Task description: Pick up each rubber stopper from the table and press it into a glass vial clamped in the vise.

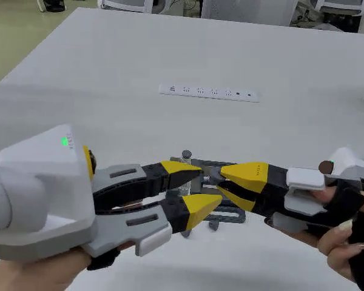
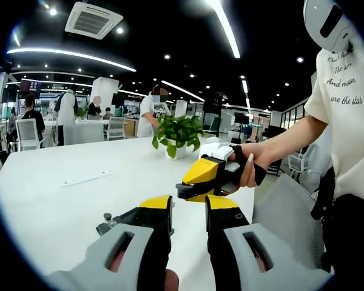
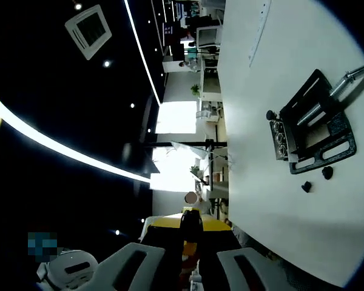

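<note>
A black vise [image 3: 318, 130] sits on the white table [image 1: 170, 48] and clamps a short row of glass vials [image 3: 279, 137]. Two small black rubber stoppers [image 3: 327, 173] [image 3: 305, 187] lie on the table beside it. In the head view the vise [image 1: 230, 213] is mostly hidden behind both grippers, and a stopper [image 1: 213, 225] shows at its near side. My left gripper [image 1: 197, 187] comes in from the left above the vise, jaws open and empty. My right gripper [image 1: 217, 180] reaches in from the right with its jaws shut tip to tip. I cannot make out anything between them.
A white power strip [image 1: 209, 93] lies across the middle of the table, beyond the vise. A potted plant [image 2: 179, 133] stands at the table's right edge. Chairs and people are at other tables in the background.
</note>
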Demonstrator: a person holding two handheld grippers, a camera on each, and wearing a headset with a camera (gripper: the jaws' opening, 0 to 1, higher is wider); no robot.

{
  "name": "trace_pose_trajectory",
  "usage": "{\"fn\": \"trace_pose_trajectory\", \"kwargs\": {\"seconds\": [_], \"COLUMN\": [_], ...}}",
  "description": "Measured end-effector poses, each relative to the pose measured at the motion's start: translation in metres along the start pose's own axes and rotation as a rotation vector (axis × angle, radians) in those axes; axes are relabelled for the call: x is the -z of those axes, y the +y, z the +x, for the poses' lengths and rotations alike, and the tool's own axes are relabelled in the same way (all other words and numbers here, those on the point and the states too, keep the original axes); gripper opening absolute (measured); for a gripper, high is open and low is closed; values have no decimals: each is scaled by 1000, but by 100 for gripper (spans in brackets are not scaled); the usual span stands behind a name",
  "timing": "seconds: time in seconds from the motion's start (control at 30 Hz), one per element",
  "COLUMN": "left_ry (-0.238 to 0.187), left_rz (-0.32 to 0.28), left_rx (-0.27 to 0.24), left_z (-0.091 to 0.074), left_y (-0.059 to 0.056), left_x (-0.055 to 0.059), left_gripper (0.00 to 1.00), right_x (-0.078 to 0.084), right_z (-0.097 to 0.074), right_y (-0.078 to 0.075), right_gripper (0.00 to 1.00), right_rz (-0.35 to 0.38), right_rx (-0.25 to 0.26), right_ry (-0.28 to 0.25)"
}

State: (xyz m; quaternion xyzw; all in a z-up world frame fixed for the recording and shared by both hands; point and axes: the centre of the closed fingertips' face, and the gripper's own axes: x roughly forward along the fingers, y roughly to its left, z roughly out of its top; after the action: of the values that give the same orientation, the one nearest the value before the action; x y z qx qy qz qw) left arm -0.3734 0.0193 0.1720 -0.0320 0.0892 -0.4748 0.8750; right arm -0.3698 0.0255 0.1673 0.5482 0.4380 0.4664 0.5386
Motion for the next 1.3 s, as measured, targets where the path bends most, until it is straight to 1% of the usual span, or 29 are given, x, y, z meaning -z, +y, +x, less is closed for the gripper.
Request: {"fn": "trace_pose_trajectory", "kwargs": {"seconds": [0.1,0.2,0.37,0.4,0.53,0.63,0.73,0.77,0.83,0.9,1.1,1.3], "left_ry": [1,2,4,2,5,12,7,8,21,29,28,29], "left_rz": [-10,-5,-7,-7,-6,-3,0,5,35,44,34,44], "left_rx": [7,22,24,30,27,28,29,30,32,37,34,32], "left_z": [1,2,2,2,1,0,-1,-1,-1,-1,-1,-1], "left_y": [-3,-7,-7,-8,-8,-10,-10,-10,-12,-13,-13,-14], "left_x": [2,2,3,2,3,4,4,4,6,6,6,7], "left_gripper": [16,11,9,7,5,4,4,4,4,4,3,3], "right_x": [1,6,15,15,18,19,18,18,19,21,21,22], "right_z": [-4,-5,-3,-3,-3,-3,-4,-5,-5,-6,-6,-6], "right_y": [-1,-1,0,0,-1,-2,-1,-2,-3,-4,-3,-3], "right_gripper": [4,4,4,4,4,4,4,4,4,4,4,5], "right_rz": [-2,-6,-13,-14,-19,-23,-16,-13,-9,-5,7,-15], "right_rx": [3,8,6,7,8,16,14,17,26,29,21,25], "right_ry": [12,21,45,48,58,63,63,63,70,74,69,70]}}
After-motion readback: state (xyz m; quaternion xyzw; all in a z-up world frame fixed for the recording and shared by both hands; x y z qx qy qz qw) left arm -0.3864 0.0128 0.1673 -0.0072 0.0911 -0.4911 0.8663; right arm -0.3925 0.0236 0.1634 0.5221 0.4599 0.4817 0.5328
